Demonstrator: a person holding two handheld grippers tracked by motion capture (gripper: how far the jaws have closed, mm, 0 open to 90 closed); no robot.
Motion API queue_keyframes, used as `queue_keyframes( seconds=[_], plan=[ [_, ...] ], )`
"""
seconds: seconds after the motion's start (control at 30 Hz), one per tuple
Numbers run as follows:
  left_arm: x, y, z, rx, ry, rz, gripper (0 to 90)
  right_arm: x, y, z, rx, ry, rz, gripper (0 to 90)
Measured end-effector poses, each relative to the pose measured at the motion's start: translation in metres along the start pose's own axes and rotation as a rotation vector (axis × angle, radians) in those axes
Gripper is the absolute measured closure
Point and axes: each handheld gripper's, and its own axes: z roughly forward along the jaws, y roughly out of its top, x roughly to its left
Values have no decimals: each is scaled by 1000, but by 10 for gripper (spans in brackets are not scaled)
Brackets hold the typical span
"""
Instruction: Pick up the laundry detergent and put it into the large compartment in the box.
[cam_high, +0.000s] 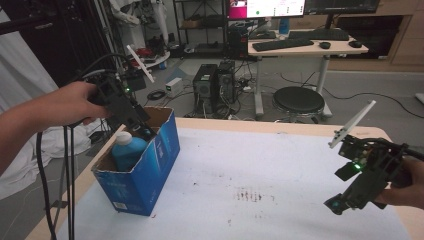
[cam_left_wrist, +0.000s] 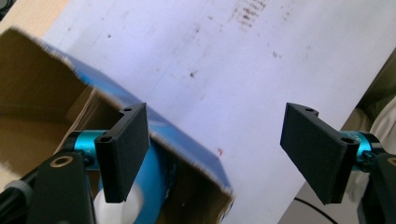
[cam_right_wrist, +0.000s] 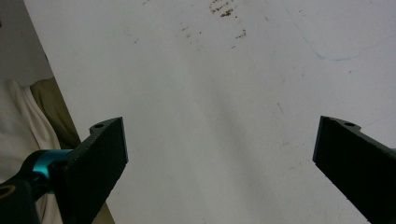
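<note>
High view, left gripper (cam_high: 141, 127): jaws wide apart, holding nothing, poised over the open box (cam_high: 160, 150) at left of frame.
Blue bottle (cam_high: 127, 150): upright inside the box, white cap just below the jaws.
Right gripper (cam_high: 340, 202): lower right, jaws spread, empty, above the white table cover (cam_high: 260, 170).

Your left hand (cam_high: 75, 102) holds the left gripper (cam_high: 142, 127) raised at the table's far left corner, pitched forward and down, jaws spread wide. Your left forearm enters from the left edge. Your right hand (cam_high: 405, 182) holds the right gripper (cam_high: 334, 204) low near the table's right edge, angled down and inward, jaws likewise wide apart.
</note>
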Motion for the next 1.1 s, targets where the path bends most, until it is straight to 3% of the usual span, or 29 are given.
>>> queue_keyframes(
  seconds=[0.2, 0.5, 0.53, 0.57, 0.73, 0.8, 0.87, 1.1],
  plan=[
    [-18, 31, 19, 17, -31, 80, 240, 2, -1, -3, -16, -4, -4, 22],
    [-33, 69, 45, -7, -60, 132, 240, 6, -1, -5, -32, -9, -5, 22],
    [-33, 69, 45, -7, -60, 132, 217, 6, -1, -5, -33, -9, -6, 22],
    [-36, 75, 52, 5, -62, 139, 136, 6, -1, -5, -34, -11, -5, 22],
    [-44, 86, 65, 16, -71, 168, 106, 7, 0, -6, -38, -14, -4, 22],
    [-50, 92, 76, 36, -68, 179, 56, 8, 0, -5, -39, -14, -4, 22],
    [-52, 94, 79, 44, -71, 180, 56, 9, 1, -5, -36, -12, -2, 22],
    [-64, 102, 99, 70, -62, 239, 55, 9, 2, -3, -38, -10, -5, 22]
  ],
)
